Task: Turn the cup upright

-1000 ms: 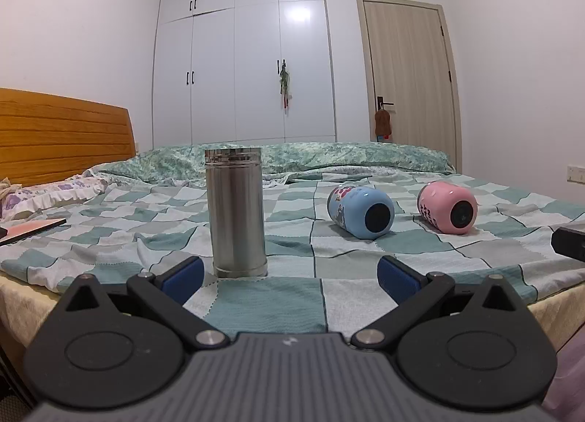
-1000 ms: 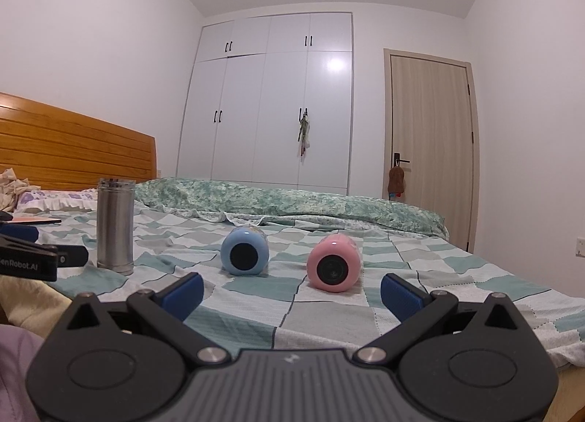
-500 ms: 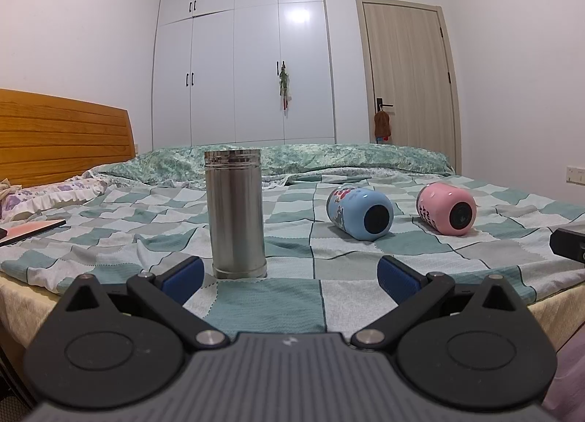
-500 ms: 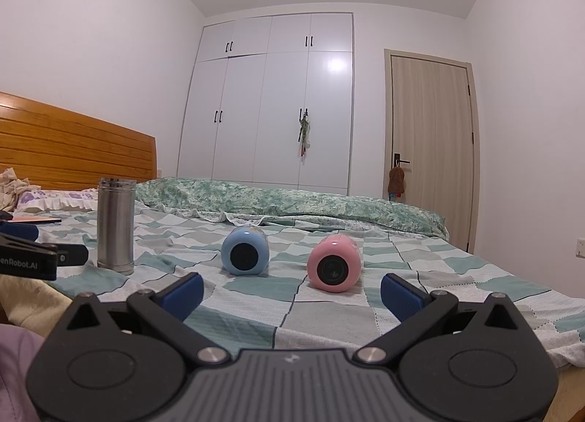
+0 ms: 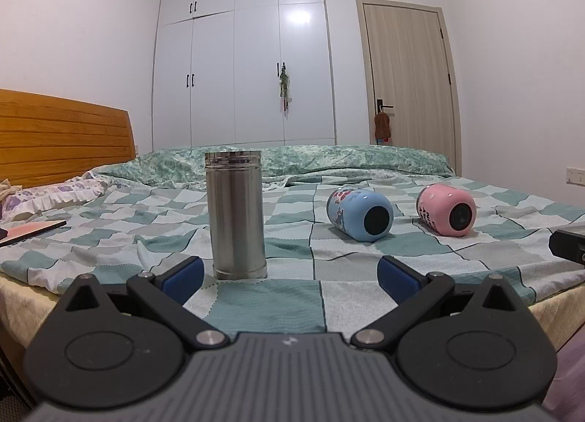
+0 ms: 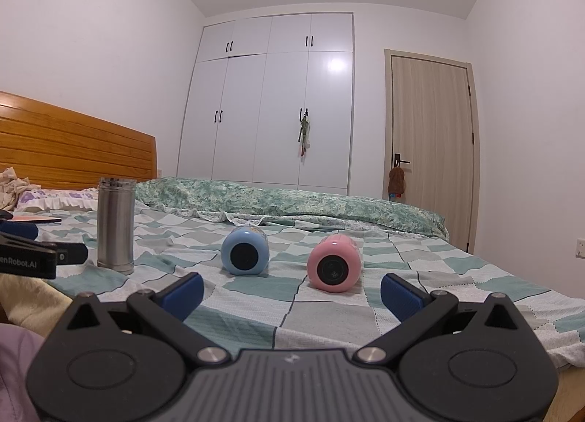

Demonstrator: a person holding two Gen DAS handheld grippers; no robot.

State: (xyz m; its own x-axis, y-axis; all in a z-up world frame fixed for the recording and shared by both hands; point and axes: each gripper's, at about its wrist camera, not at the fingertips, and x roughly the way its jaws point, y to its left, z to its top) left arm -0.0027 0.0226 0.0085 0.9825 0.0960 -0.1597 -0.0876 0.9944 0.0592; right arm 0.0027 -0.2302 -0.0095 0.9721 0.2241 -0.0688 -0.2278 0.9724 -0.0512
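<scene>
A steel cup (image 5: 236,215) stands upright on the checked bedspread, just beyond my left gripper (image 5: 290,277), which is open and empty. A blue cup (image 5: 360,215) and a pink cup (image 5: 446,210) lie on their sides to its right, round ends toward me. In the right wrist view the steel cup (image 6: 115,226) stands at the left, with the blue cup (image 6: 245,252) and the pink cup (image 6: 334,263) lying ahead of my right gripper (image 6: 291,294), which is open and empty. My left gripper's side (image 6: 33,257) shows at the left edge.
The bed (image 5: 314,297) has a wooden headboard (image 5: 62,140) at the left and a rolled green quilt (image 5: 329,162) at the back. A pink book (image 5: 31,230) lies at the left. A white wardrobe (image 5: 245,56) and a door (image 5: 407,78) stand behind.
</scene>
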